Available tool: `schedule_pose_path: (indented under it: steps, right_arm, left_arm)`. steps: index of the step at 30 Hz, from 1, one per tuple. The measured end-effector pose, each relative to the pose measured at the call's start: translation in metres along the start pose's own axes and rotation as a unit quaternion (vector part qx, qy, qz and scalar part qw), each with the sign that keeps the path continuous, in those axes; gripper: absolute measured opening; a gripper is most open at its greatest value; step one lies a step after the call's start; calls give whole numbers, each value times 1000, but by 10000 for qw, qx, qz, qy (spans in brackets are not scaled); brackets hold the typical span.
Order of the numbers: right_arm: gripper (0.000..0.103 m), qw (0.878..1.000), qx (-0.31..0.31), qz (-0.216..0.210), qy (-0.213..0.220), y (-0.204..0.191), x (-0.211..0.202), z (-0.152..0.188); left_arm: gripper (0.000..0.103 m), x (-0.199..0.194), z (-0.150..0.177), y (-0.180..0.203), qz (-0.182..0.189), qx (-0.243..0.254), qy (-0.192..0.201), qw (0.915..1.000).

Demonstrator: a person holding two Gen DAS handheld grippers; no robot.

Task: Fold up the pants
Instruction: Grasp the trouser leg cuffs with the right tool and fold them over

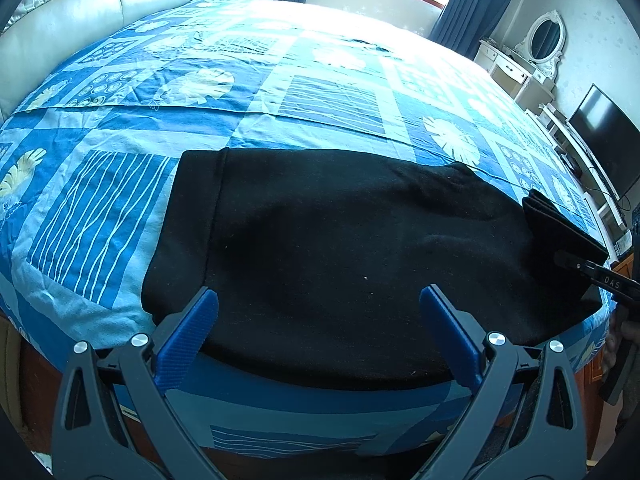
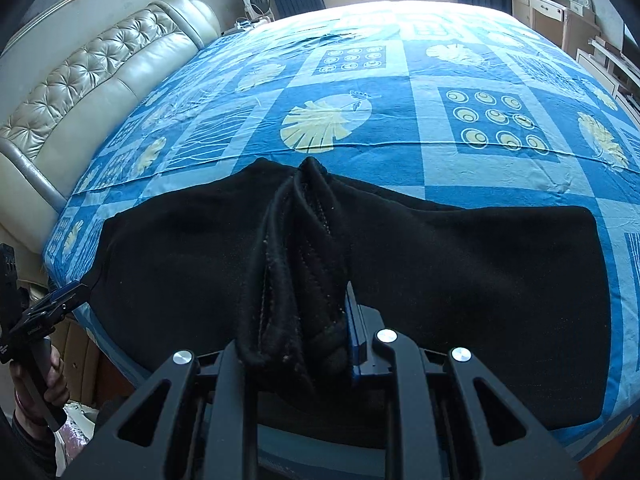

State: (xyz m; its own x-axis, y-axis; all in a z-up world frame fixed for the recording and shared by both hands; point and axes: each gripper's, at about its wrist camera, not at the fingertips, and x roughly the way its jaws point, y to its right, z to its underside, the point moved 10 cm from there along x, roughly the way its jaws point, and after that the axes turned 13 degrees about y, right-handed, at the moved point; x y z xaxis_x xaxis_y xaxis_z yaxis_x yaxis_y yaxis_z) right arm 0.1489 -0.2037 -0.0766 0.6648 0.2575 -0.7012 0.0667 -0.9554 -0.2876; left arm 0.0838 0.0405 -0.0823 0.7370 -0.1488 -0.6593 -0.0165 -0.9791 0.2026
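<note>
The black pants (image 1: pixel 340 248) are lying flat on the blue bedspread (image 1: pixel 280 92). The right gripper (image 2: pixel 308 320) is pinching a bunched end between its jaws; carrying it low and square should keep the fold even. The left gripper (image 1: pixel 320 300) is hovering with jaws wide, the cloth just beyond them. Only the right wrist view is showing the clamped bunch close up.

The black pants (image 1: pixel 340 248) lay flat across the near edge of a blue patterned bedspread (image 1: pixel 280 80), spread sideways; one end was gathered into a thick bunch of stitched folds (image 2: pixel 300 272), raised off the rest; perhaps the waistband, though the dark cloth hid detail.
</note>
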Motion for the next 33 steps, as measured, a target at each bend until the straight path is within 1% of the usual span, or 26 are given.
schedule_pose_path:
  steps: [3,9,20,25,33]
  right_arm:
    - [20,10000,-74,-1,-65,-11,7,6]
    - [20,9988,-436,141,-142,-26,17,15]
    - [21,9972,-649,294,-210,-34,25,27]
    - [25,9973,-642,292,-211,-36,26,28]
    - [37,9981,-545,195,-189,-46,23,32]
  left_arm:
    - [101,1,0,-1,-5,-5,-2,10000]
    - [101,2,3,2,20,29,-39,10000]
    - [101,4,6,4,41,27,-69,10000]
    - [101,4,6,6,53,29,-63,10000]
    - [101,2,5,7,80,23,-63,9999]
